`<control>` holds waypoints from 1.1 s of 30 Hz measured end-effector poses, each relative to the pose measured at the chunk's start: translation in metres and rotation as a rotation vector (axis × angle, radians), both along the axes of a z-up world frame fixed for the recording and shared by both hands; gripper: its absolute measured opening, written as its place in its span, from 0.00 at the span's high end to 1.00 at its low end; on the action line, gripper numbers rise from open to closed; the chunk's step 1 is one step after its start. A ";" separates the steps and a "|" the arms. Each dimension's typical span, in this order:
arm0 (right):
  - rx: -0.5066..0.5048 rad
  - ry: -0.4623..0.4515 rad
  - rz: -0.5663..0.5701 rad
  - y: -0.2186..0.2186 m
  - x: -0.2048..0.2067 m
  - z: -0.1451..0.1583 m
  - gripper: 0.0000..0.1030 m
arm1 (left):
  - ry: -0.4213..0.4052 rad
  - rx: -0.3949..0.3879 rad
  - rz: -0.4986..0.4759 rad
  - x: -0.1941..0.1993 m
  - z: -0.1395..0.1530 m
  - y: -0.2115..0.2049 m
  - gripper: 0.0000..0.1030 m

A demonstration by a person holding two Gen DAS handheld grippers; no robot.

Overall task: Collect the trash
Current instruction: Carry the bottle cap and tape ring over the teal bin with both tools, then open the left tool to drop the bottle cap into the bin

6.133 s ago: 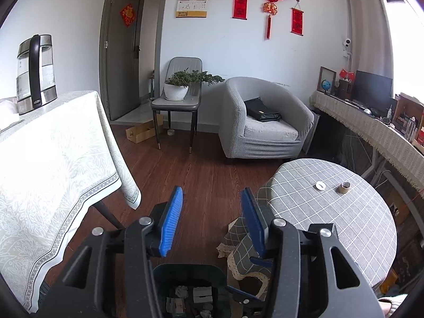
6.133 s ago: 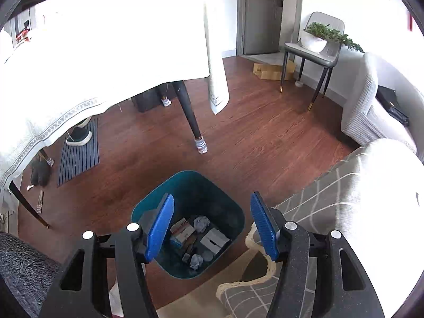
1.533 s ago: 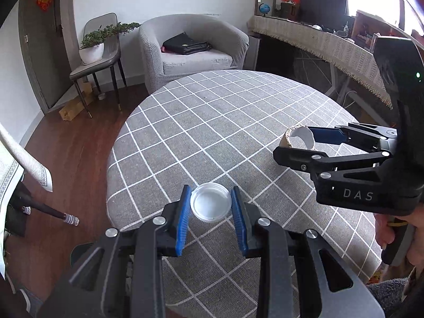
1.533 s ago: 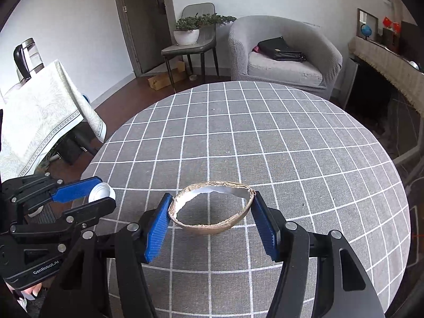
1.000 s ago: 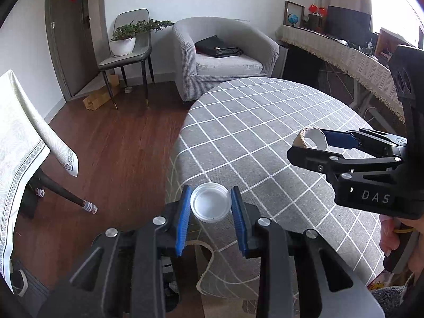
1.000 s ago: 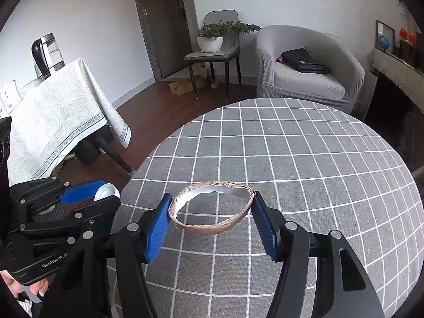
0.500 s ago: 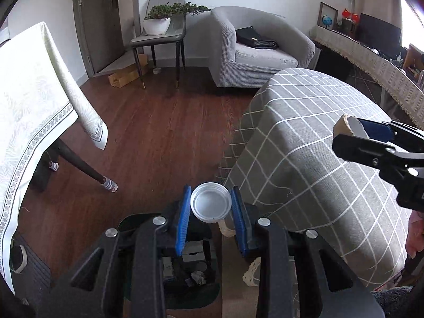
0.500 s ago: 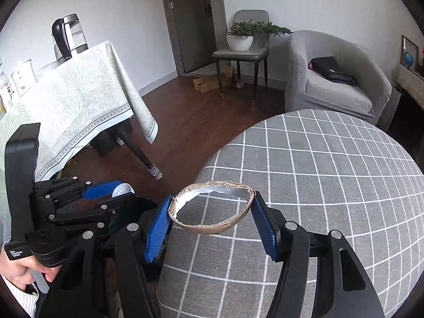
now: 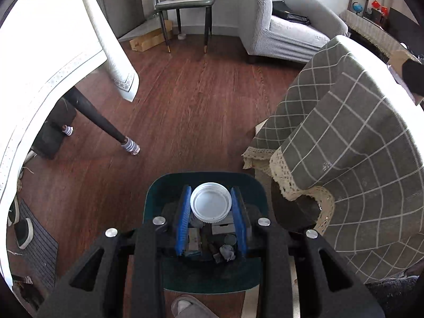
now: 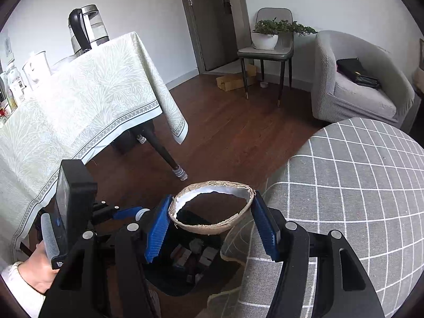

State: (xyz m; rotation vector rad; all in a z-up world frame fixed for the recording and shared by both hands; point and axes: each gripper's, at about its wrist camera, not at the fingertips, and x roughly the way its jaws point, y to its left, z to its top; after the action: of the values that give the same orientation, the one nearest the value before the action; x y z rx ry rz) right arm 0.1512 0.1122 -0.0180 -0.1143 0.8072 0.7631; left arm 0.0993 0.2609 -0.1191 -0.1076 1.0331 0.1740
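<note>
My left gripper is shut on a white plastic lid and holds it right above the dark teal trash bin on the floor; crumpled paper and small boxes lie inside the bin. My right gripper is shut on a torn brown cardboard tape ring and holds it over the near edge of the round table, above the bin. The left gripper also shows in the right wrist view, low at the left.
The round table with a grey checked cloth stands right beside the bin. A table with a pale cloth and its dark leg stand to the left. A chair, an armchair and wooden floor lie beyond. A slipper is near the bin.
Both grippers have moved left and off the round table with their items. The left one has dropped to just above the bin; the right one now hangs at the table's edge.
</note>
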 end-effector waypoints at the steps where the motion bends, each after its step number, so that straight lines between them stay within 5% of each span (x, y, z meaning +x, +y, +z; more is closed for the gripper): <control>1: 0.000 0.002 0.007 0.005 -0.001 -0.001 0.41 | 0.013 0.003 0.004 -0.001 -0.005 0.003 0.68; 19: -0.045 0.086 0.079 0.062 -0.004 -0.034 0.41 | 0.256 -0.008 0.022 -0.019 -0.088 0.036 0.68; 27: -0.058 0.127 0.094 0.082 -0.003 -0.049 0.41 | 0.222 0.027 -0.001 -0.029 -0.085 0.038 0.48; 33: -0.076 0.144 0.098 0.092 -0.003 -0.059 0.41 | 0.181 0.037 -0.004 -0.034 -0.066 0.045 0.42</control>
State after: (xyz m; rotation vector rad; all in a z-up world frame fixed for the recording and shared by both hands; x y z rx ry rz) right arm 0.1481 0.2046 -0.0765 -0.1694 0.9731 0.8408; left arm 0.0653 0.3055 -0.1846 -0.0567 1.2102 0.2016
